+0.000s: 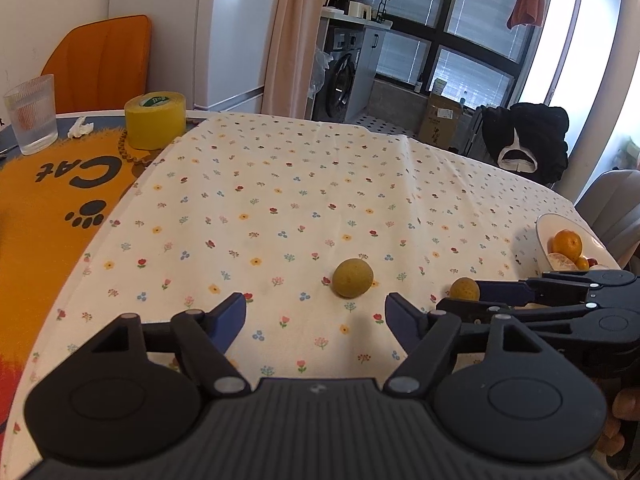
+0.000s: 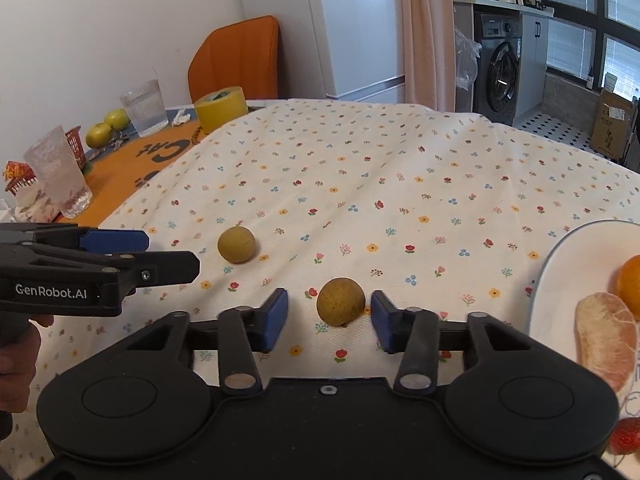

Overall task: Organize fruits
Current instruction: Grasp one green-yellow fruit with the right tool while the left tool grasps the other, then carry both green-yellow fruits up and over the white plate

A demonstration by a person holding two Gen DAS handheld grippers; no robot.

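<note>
The small round fruit (image 2: 340, 301) is sitting on the tabletop (image 2: 400, 184) between the right gripper (image 2: 329, 316)'s wide fingers, looking light, firm and roll-prone, so gripping across its middle seems best.

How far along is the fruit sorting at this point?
Done: an orange, a peeled segment and a strawberry lie on the plate. In hand: the open right gripper brackets the nearer longan, not gripping. Left: the farther longan, ahead of the open left gripper.

"GenRobot.AI" on left hand-held gripper (image 2: 168, 252); "Cat" on orange mat (image 1: 48, 208).
</note>
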